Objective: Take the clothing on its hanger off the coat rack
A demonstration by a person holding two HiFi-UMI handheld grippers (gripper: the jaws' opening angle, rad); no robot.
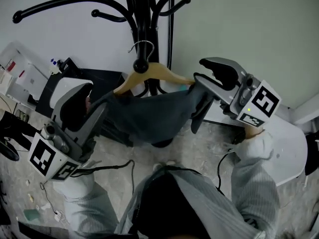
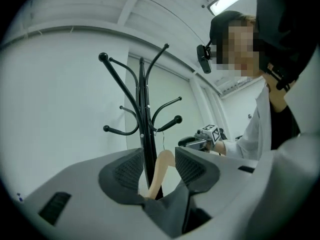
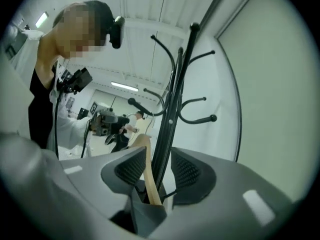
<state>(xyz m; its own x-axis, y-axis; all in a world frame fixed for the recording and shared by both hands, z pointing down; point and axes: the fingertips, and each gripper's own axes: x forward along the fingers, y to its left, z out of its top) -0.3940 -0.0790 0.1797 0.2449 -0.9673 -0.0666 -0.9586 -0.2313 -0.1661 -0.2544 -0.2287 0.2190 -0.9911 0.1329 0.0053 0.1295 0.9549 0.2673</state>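
A wooden hanger (image 1: 155, 72) hangs by its metal hook on a knob of the black coat rack (image 1: 141, 14), with dark grey clothing (image 1: 149, 116) draped over it. My left gripper (image 1: 92, 107) is at the hanger's left shoulder. In the left gripper view the hanger's arm (image 2: 163, 165) runs between the open jaws (image 2: 159, 171) above a fold of clothing (image 2: 167, 211). My right gripper (image 1: 199, 82) is at the right shoulder. In the right gripper view its jaws (image 3: 154, 169) stand apart, the hanger's arm (image 3: 147, 176) beside the left pad and the rack's pole (image 3: 172, 114) behind.
A white round seat or table (image 1: 293, 148) stands at the right. White boxes (image 1: 22, 76) and black gear (image 1: 107, 78) sit at the left by the wall. Cables (image 1: 112, 166) trail over the speckled floor. The wall is close behind the rack.
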